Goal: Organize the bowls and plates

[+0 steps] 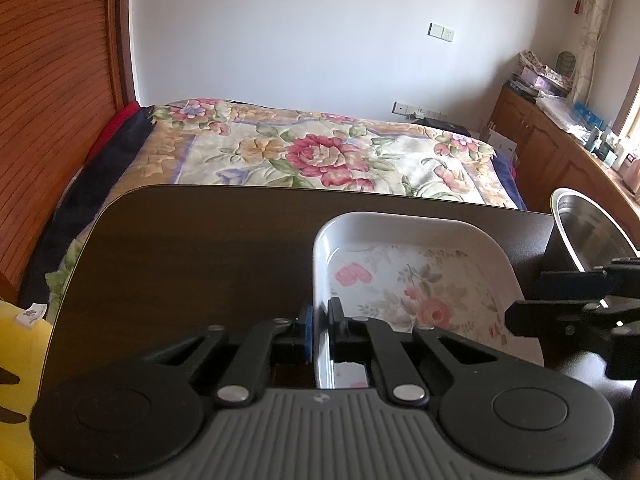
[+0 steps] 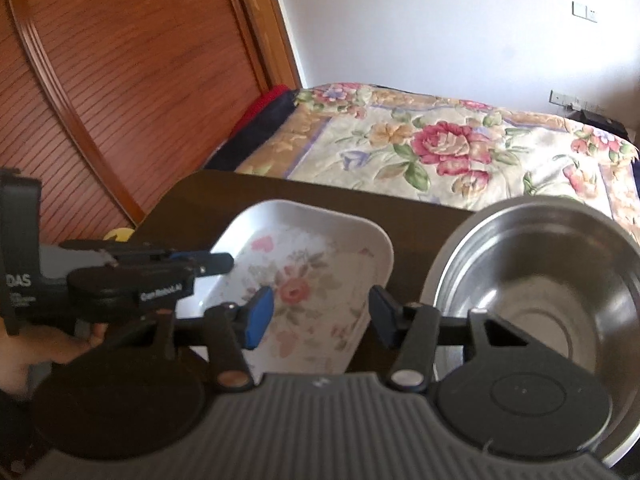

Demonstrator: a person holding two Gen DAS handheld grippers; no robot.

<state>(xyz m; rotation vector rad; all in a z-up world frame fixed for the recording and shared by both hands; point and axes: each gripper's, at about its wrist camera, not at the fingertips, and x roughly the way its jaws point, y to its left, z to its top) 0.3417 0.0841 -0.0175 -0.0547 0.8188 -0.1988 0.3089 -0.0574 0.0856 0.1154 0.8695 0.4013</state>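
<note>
A white rectangular dish with a flower print (image 1: 416, 280) lies on the dark wooden table (image 1: 192, 248). My left gripper (image 1: 321, 320) is shut on the dish's left rim. The dish also shows in the right wrist view (image 2: 312, 280), with my left gripper (image 2: 218, 262) at its left edge. A steel bowl (image 2: 536, 304) stands to the right of the dish; its rim shows in the left wrist view (image 1: 588, 228). My right gripper (image 2: 320, 316) is open and empty, over the dish's near right part, left of the bowl. It shows at the right edge of the left wrist view (image 1: 560, 308).
A bed with a flowered blanket (image 1: 312, 152) lies just beyond the table's far edge. A slatted wooden wardrobe door (image 2: 120, 80) stands at the left. A wooden cabinet with clutter (image 1: 568, 128) runs along the right wall. A yellow cloth (image 1: 20, 340) lies left of the table.
</note>
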